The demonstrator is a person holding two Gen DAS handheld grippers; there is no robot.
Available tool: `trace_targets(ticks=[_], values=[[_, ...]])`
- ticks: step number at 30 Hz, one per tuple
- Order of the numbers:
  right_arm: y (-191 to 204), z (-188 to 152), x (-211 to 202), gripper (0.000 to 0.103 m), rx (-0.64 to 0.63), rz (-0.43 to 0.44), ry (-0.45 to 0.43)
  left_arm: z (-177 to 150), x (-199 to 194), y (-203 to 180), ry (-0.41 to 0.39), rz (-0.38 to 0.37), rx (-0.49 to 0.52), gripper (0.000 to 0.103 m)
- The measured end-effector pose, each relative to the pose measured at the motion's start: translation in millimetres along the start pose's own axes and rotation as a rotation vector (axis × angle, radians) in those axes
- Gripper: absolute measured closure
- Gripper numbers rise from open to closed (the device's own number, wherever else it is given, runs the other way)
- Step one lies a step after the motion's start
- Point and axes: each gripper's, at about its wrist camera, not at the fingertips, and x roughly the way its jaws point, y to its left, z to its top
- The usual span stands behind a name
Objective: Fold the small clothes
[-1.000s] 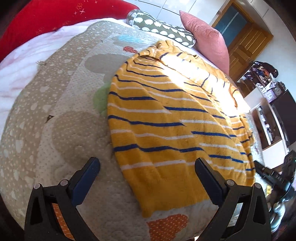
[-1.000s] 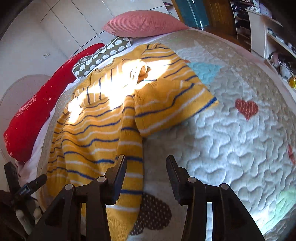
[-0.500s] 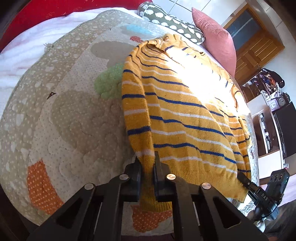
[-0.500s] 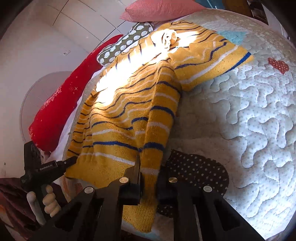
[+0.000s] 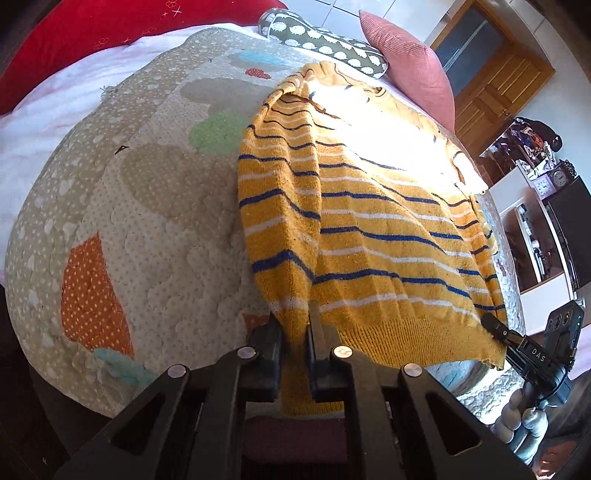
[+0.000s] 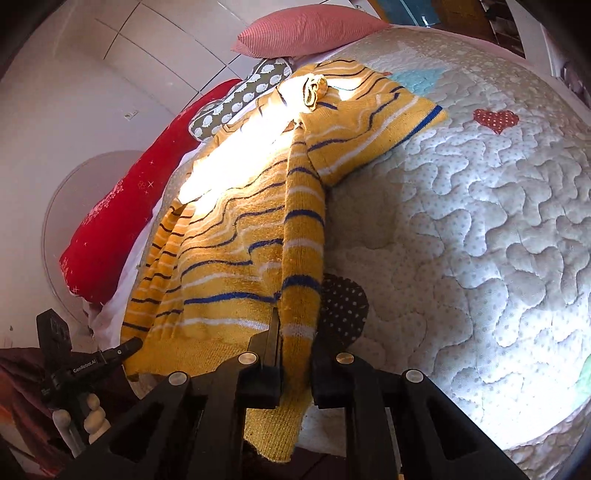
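A yellow sweater (image 5: 376,229) with blue and white stripes lies spread on the quilted bed cover (image 5: 147,206). My left gripper (image 5: 294,350) is shut on the sweater's hem at its left bottom corner, lifted off the cover. My right gripper (image 6: 295,365) is shut on the hem of the sweater (image 6: 236,258) at the opposite bottom corner, also raised. One sleeve (image 6: 373,133) lies folded out to the right. Each gripper shows at the edge of the other's view: the right one (image 5: 517,343), the left one (image 6: 103,360).
Red bolster (image 6: 122,221), pink pillow (image 6: 310,29) and dotted pillow (image 6: 240,99) line the bed's far end. The quilt (image 6: 480,221) stretches to the right. A wooden door (image 5: 495,85) and shelves (image 5: 535,206) stand beyond the bed.
Both grippers closed on the sweater's bottom hem corners and have lifted them, pulling the edges up off the cover.
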Motion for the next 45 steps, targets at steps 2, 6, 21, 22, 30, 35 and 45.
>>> trace_targets(ticks=[2,6,21,22,30,35,45], values=[[1,-1,-1,0.089,-0.002,-0.004,-0.006,-1,-4,3,-0.003,-0.007,-0.001,0.086],[3,-1,-14,0.075,-0.038,-0.039,-0.017,-7,-23,10,-0.043,0.001,0.018,0.073],[38,8,-26,0.064,-0.157,-0.098,-0.070,2,-71,29,-0.214,0.111,0.050,0.048],[42,9,-22,0.063,-0.163,-0.095,-0.067,3,-71,27,-0.217,0.114,0.058,0.047],[68,15,6,0.063,-0.207,-0.064,-0.043,10,-61,23,-0.204,0.113,0.085,0.046],[70,18,18,0.061,-0.221,-0.069,-0.018,18,-54,21,-0.190,0.104,0.099,0.046],[83,46,26,0.061,-0.243,-0.047,-0.012,61,-35,16,-0.171,0.062,0.079,0.046]])
